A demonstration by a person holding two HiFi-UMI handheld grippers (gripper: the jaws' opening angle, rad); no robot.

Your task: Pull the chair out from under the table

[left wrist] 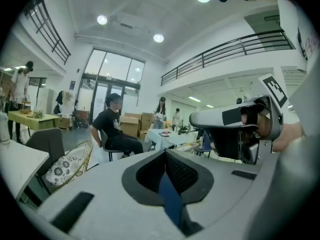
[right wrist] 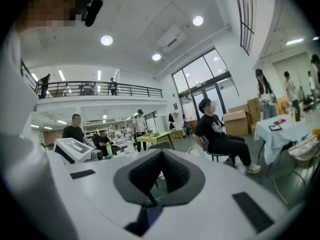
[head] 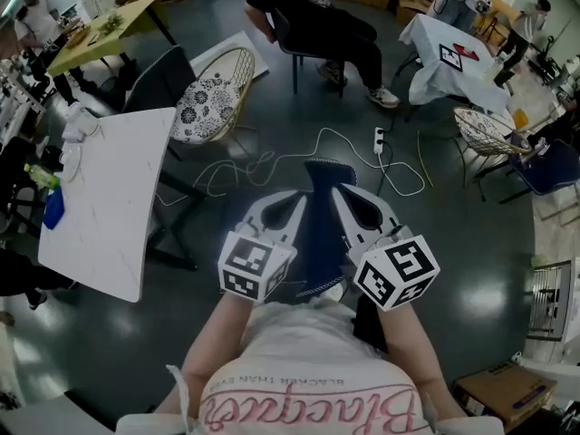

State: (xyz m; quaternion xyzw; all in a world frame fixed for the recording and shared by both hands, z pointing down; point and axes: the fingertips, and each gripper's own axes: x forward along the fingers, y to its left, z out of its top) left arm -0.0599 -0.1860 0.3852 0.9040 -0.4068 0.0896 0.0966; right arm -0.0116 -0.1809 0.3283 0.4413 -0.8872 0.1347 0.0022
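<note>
Head view: both grippers are held high, close to the person's chest, marker cubes toward the camera. Left gripper (head: 288, 202) and right gripper (head: 349, 199) sit side by side, near but apart. The dark blue chair (head: 322, 229) shows in the gap between them, standing on the floor (head: 272, 352) below. It is off the right edge of the white table (head: 109, 216) and clear of it, not under the tabletop. A wicker chair (head: 213, 102) with a patterned cushion is just beside the tabletop's far right corner, and a dark grey chair (head: 159, 80) is at its far edge. A white cable (head: 272, 166) runs across the floor to a power strip (head: 379, 139). A seated person (head: 317, 16) is further back.

Left gripper view: the tool (left wrist: 165, 153) is closed, tips meeting, nothing clamped. A sliver of the blue chair (left wrist: 171, 201) shows through the slot behind the tips. The right gripper's side is in view at right, and the wicker chair (left wrist: 70, 164) is at lower left.

Right gripper view: the jaws (right wrist: 161, 153) are together and empty. A blue patch of the chair (right wrist: 152, 215) shows low in the slot. The seated person (right wrist: 220, 134) is at right.
</note>
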